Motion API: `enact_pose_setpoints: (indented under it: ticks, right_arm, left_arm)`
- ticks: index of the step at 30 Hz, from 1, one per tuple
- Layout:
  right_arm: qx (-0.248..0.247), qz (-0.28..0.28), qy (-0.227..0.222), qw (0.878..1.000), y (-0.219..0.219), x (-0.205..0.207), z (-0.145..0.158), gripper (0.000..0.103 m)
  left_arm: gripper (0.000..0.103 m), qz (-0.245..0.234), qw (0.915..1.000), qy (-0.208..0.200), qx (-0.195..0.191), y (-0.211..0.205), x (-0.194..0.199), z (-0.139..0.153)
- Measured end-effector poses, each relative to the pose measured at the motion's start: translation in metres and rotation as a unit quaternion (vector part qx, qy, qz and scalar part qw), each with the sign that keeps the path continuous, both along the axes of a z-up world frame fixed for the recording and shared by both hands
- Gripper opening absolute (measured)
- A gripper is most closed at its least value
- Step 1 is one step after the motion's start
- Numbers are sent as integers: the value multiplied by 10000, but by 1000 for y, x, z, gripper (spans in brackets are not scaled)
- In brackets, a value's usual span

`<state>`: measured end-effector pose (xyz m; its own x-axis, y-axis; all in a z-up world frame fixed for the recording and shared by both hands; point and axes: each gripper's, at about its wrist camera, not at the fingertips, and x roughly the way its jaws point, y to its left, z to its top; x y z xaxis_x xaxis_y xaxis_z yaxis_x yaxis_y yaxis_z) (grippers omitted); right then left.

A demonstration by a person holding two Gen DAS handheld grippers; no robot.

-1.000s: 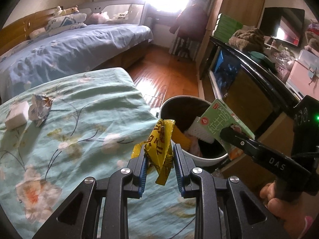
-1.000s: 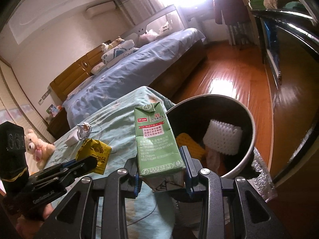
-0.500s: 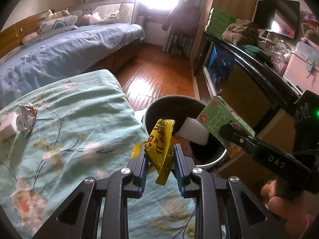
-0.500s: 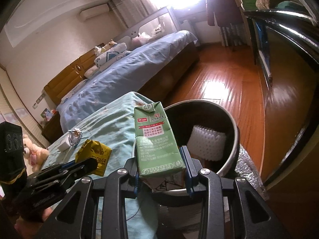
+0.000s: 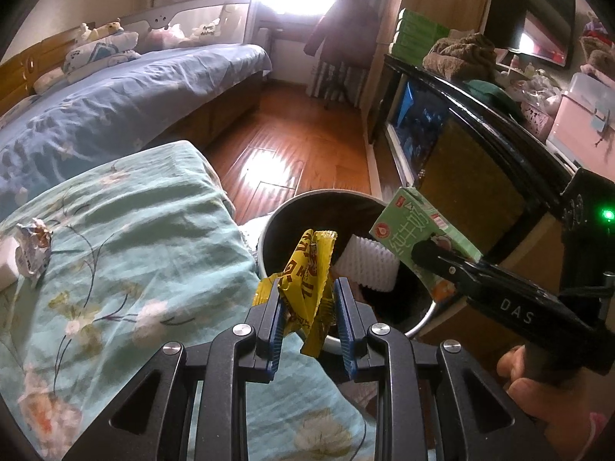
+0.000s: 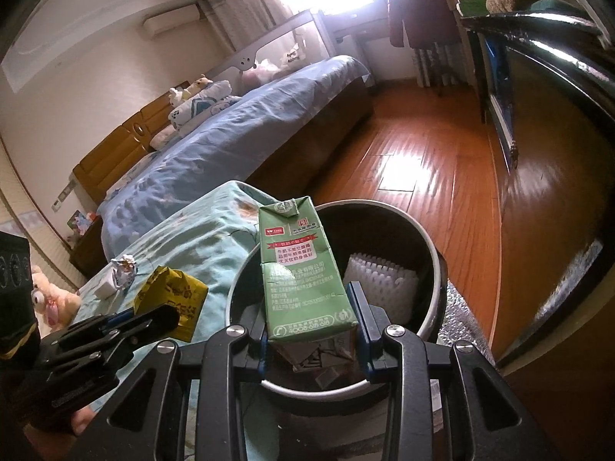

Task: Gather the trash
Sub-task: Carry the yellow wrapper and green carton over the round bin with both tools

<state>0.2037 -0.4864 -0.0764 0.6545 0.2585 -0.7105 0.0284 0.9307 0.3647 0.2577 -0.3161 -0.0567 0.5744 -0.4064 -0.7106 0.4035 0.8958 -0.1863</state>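
Note:
My left gripper (image 5: pixel 310 319) is shut on a crumpled yellow wrapper (image 5: pixel 309 280) and holds it at the near-left rim of the round trash bin (image 5: pixel 269 230). My right gripper (image 6: pixel 311 322) is shut on a green milk carton (image 6: pixel 300 269) and holds it upright over the bin (image 6: pixel 434 253). The carton also shows in the left wrist view (image 5: pixel 419 238), over the bin's right side. White foam netting (image 5: pixel 367 267) lies inside the bin. A crumpled silver wrapper (image 5: pixel 32 244) and a white block (image 5: pixel 7 265) lie on the teal floral bedspread (image 5: pixel 115 249).
A blue bed (image 5: pixel 115 92) stands beyond the bedspread. A black cabinet (image 5: pixel 461 123) with clutter on top runs along the right. Wooden floor (image 5: pixel 292 146) lies between them. A plush toy (image 6: pixel 50 296) sits at the left in the right wrist view.
Both grippers moved toward the bin; the yellow wrapper now overlaps its rim and the carton sits over its opening. The silver wrapper and white block have slid toward the left edge.

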Motion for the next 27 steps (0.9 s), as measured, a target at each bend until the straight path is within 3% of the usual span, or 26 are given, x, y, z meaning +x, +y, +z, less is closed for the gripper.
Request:
enact_pose_setpoints:
  ticks: [27]
  right_arm:
    - [-29,-65,278,9996,-16,27,-14,34]
  left_arm:
    - [24,-103,9997,179,105,-29,36,-11]
